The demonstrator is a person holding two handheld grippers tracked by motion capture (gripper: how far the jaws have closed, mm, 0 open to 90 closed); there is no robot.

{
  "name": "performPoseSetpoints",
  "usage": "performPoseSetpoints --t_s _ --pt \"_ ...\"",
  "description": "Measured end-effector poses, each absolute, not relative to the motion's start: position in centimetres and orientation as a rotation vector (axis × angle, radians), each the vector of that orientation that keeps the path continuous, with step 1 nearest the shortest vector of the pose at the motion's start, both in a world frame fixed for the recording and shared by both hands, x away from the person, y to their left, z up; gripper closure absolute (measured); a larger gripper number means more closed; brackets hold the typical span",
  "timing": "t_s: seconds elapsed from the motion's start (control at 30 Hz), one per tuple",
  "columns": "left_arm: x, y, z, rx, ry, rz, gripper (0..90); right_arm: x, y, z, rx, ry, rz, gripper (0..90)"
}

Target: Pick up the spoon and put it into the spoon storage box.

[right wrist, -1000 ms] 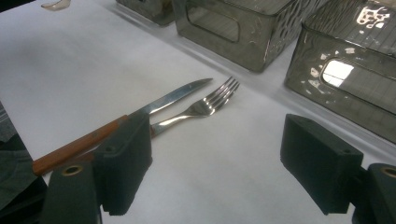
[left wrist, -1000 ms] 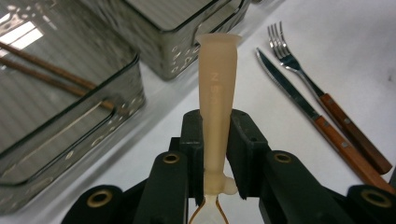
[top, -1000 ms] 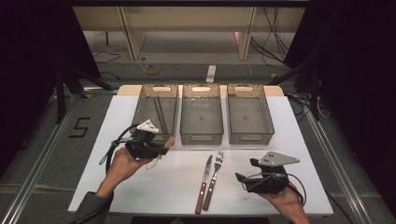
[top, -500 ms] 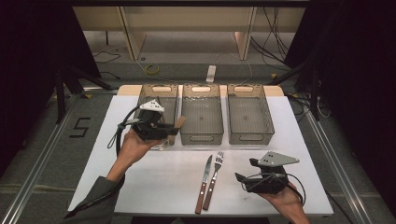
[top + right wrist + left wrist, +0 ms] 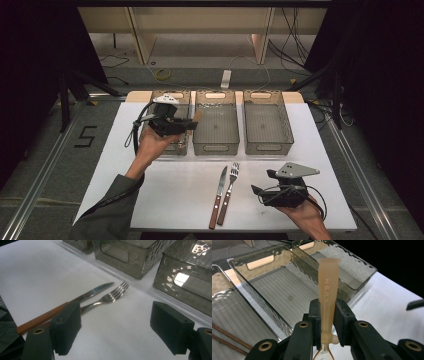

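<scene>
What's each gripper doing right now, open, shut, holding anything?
Left gripper: shut on a tan plastic utensil handle, held over the bins.
Right gripper: open, nothing between the jaws, near the knife and fork.

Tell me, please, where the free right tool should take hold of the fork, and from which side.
Probably the wooden handle of the fork, from above. The fork lies flat with the knife close on its left, so the open right tool has little room there; it should straddle the handle's near end.
</scene>
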State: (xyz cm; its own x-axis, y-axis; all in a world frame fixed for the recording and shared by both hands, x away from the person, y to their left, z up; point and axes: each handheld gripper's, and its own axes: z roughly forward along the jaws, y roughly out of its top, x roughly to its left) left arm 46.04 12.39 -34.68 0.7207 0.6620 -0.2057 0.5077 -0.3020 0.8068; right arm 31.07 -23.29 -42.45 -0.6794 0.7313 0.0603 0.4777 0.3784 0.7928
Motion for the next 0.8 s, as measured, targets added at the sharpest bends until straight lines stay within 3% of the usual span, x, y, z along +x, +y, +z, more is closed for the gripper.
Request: performPoseSetpoints --t_s 0.8 --pt "50.9 6.9 -35.2 1.935 0.935 0.238 76.1 31.1 -23.3 -42.5 1.064 2.343 1.207 25.3"
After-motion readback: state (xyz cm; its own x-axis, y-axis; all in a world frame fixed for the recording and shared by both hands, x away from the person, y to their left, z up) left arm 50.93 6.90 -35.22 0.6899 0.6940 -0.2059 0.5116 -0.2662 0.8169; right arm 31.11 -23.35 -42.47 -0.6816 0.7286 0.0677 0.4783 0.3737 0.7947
